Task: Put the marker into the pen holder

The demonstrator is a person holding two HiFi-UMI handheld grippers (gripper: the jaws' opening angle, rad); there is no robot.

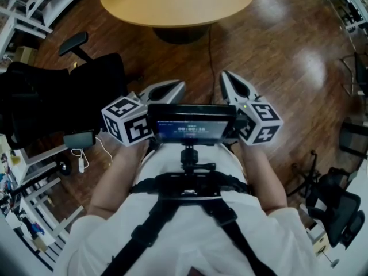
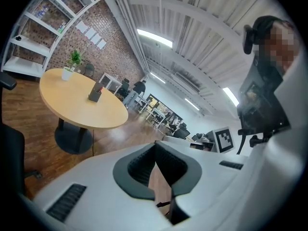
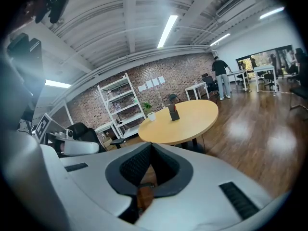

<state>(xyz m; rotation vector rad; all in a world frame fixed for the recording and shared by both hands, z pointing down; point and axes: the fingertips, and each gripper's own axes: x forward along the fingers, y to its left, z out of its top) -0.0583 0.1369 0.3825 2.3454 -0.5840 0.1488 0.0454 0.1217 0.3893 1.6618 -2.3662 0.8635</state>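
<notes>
Hanging well back from the round pale wooden surface [image 1: 172, 4], left tool [image 1: 164, 89] and right tool [image 1: 234, 88] are clenched on nothing. The dark boxy pen holder [image 3: 173, 112] stands clear of its edges, and the marker is too small to make out. Reaching in before finding it risks toppling the holder.

You're in an open-plan office, round wooden table [image 3: 185, 121], brick wall [image 3: 168, 78], white shelving [image 3: 118, 105], black office chair [image 1: 98, 76], ceiling strip light [image 3: 167, 30], desks [image 3: 245, 74] beyond.
</notes>
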